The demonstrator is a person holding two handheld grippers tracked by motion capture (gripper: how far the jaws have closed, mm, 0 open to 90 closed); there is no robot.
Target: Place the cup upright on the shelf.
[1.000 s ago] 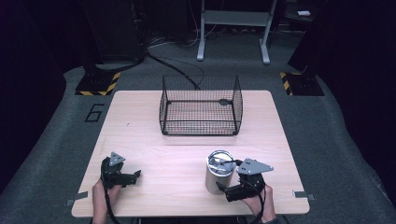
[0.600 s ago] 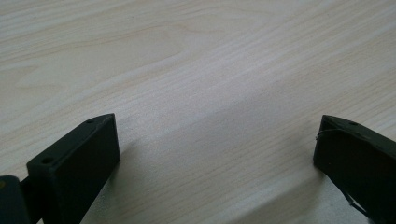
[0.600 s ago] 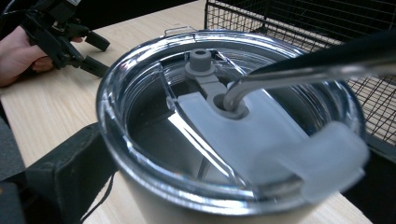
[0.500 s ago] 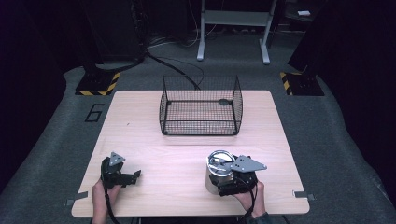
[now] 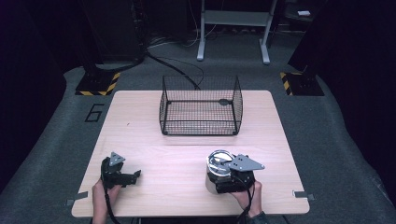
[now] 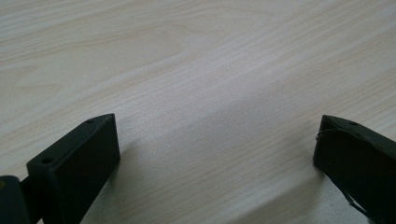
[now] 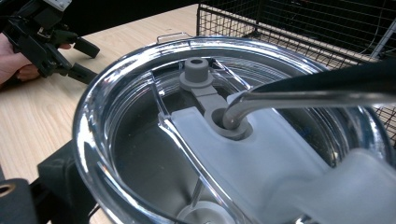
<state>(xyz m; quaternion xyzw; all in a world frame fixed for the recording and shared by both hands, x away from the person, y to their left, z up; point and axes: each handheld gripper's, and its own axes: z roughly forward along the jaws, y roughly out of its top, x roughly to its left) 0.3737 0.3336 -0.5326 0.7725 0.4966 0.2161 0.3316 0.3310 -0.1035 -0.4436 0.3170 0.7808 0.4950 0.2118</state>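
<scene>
The right tongs [image 5: 224,183] sit against the near side of the squat steel tumbler with the clear plastic lid [image 5: 218,171], which stands on the pale wooden desk [image 5: 187,140] at its near right, well short of the black wire basket [image 5: 201,106]. Whether they have closed on its wall cannot be told — one jaw shows low beside the rim, the other is hidden. A good grip would take the body squarely below the lid and keep it upright before any lift. The left tongs [image 5: 130,178] rest at the near left, jaws wide apart over bare wood.

The right gripper view adds the lid's grey flip tab [image 7: 196,74] and a bent metal straw [image 7: 299,100] in its hole — details lost in the high view, which alone gives the layout.
</scene>
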